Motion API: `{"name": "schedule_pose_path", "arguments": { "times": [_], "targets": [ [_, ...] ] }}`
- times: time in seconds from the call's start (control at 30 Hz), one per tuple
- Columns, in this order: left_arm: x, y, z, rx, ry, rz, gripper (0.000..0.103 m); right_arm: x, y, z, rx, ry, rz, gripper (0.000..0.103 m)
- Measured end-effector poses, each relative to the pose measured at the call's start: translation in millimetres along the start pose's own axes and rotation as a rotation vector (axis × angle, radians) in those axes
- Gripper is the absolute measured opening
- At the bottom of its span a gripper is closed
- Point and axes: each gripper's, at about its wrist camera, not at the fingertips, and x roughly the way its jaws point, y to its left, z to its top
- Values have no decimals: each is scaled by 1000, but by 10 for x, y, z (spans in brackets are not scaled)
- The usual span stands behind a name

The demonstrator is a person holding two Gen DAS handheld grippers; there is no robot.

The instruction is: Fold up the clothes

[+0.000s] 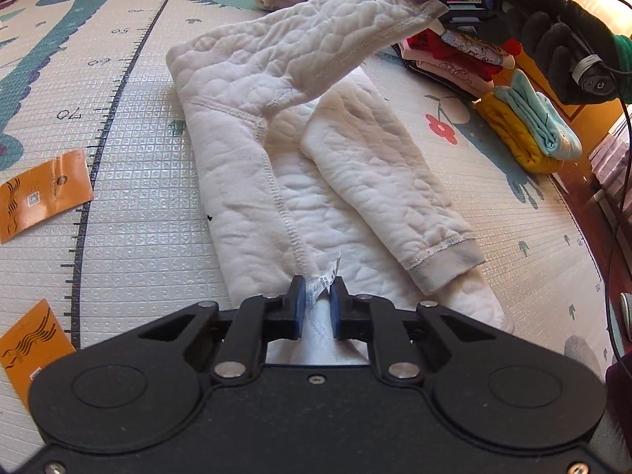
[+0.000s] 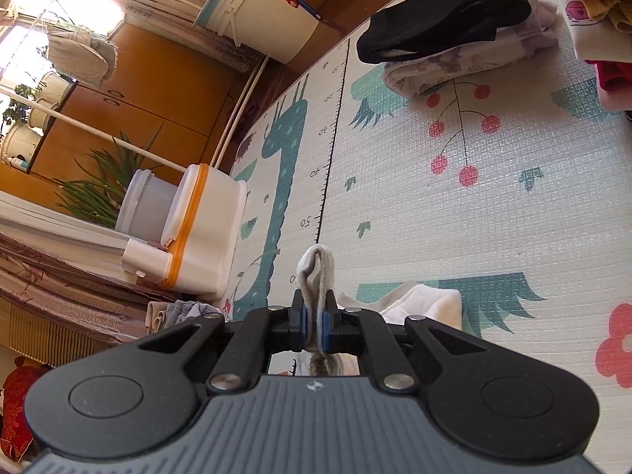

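A white quilted top is spread on the play mat, its body lying flat along the printed ruler line. The hem end, beside the sewn-in care label, is pinched in the left gripper, whose jaws are clenched on a bunched fold of cloth. One sleeve is lifted clear of the mat and drawn out toward the upper right, its grey ribbed cuff clamped between the closed jaws of the right gripper. The other sleeve is already laid across the body, cuff pointing toward the hem.

The fabric is judged soft, light and thick: it sags between the two holds, drapes without stiffness and shows a padded, puffy surface. Little weight is expected, but the bulk is likely to resist a crisp crease, so each fold may spring back unless it is laid down and pressed. The weave looks matt and grippy, so slipping from the pads is thought unlikely; nothing fragile is seen. The ribbed cuffs and the stitched hem are judged the best places to be taken hold of, since the doubled cloth there gives a firm edge. The loose label is better avoided.

Folded piles are stacked on the mat near the raised sleeve and could be brushed by it.
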Motion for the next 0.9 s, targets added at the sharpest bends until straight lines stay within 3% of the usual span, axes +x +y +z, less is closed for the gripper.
{"name": "schedule_pose_path", "arguments": {
  "times": [0.17, 0.43, 0.6, 0.7, 0.8, 0.9],
  "targets": [
    [-66, 52, 44, -18, 6, -64, 12, 47, -140, -41, 10, 10, -55, 10],
    [-716, 400, 77, -6, -78, -252, 13, 30, -216, -15, 3, -7, -87, 10],
    [-758, 553, -85, 52, -42, -266, 13, 42, -234, -13, 0, -8, -94, 10],
    [-638, 398, -206, 177, 21, -271, 13, 46, -240, 6, 3, -13, -100, 10],
    [-461, 315, -243, 170, 33, -289, 13, 48, -252, 38, 6, -23, -107, 10],
    [-230, 170, -213, 170, 38, -255, 13, 78, -248, 73, 10, -31, -111, 10]
  ]
}}
